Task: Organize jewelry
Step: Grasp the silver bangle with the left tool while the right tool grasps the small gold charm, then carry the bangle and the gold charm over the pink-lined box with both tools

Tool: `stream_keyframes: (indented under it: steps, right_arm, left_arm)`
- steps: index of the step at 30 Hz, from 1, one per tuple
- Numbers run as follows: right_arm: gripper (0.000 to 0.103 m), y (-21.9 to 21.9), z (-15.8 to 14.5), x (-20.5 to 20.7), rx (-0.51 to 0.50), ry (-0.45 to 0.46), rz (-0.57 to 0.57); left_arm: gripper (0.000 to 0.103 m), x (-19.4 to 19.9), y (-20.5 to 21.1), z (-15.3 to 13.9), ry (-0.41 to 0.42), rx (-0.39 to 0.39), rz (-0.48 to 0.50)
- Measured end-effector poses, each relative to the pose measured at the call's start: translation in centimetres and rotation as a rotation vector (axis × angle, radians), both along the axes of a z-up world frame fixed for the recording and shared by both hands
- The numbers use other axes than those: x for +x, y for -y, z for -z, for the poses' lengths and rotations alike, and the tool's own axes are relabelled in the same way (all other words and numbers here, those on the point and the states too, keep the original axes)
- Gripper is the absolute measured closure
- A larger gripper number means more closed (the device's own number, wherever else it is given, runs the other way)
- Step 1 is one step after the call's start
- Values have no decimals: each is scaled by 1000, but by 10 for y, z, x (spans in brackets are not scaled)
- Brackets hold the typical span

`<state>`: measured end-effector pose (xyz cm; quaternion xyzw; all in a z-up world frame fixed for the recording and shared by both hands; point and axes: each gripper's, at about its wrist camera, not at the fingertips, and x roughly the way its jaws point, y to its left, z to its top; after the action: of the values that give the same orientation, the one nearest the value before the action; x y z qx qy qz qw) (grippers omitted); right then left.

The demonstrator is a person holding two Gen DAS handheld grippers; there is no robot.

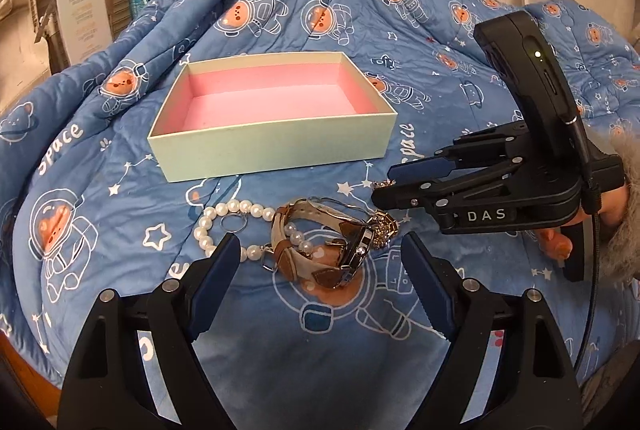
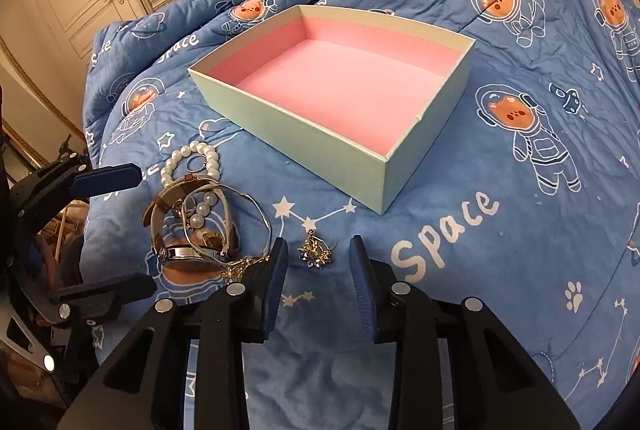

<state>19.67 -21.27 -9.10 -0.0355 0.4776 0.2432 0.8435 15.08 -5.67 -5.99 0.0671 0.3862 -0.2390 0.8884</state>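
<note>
Item: small gold earring (image 2: 316, 251) with clustered stones, laid on the blue quilt (image 2: 500, 230) just in front of the pink-lined box (image 2: 384, 186), which is seen empty. Judged very light, rigid but delicate; thin wires are likely to bend, and it may slip from flat pads. It is best taken across the stone cluster, low against the fabric.
Right gripper (image 2: 318, 270): jaws apart, set either side of the earring, nothing yet pinched.
Left gripper (image 1: 316, 262): jaws wide, nothing held, aimed at the tangled heap alongside: watch (image 1: 320, 250), pearl bracelet (image 1: 224, 218), thin bangle (image 2: 256, 214)
Soft quilt is expected to give under pressure
</note>
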Motion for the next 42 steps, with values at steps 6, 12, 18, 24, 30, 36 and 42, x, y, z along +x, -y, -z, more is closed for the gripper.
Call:
stream_keyframes:
  steps: [6, 12, 18, 24, 30, 36, 42]
  right_arm:
    - [86, 3, 4, 4, 25, -12, 14]
    - [86, 16, 0, -2, 45, -9, 45]
    - [86, 24, -8, -8, 62, 4, 71]
    - [86, 27, -12, -14, 76, 6, 71]
    - [86, 26, -9, -15, 77, -6, 79]
    - [86, 27, -10, -17, 78, -3, 86]
    - [86, 28, -8, -17, 78, -9, 93]
  left_arm:
    - [21, 13, 13, 3, 1, 56, 89]
    - [21, 31, 29, 7, -18, 103, 180]
    - [22, 45, 44, 15, -57, 134, 228]
    - [38, 52, 49, 21, -84, 181, 245]
    - [65, 55, 43, 17, -80, 172, 217]
    - [65, 60, 32, 12, -97, 120, 181]
    - [28, 55, 37, 8, -73, 119, 198]
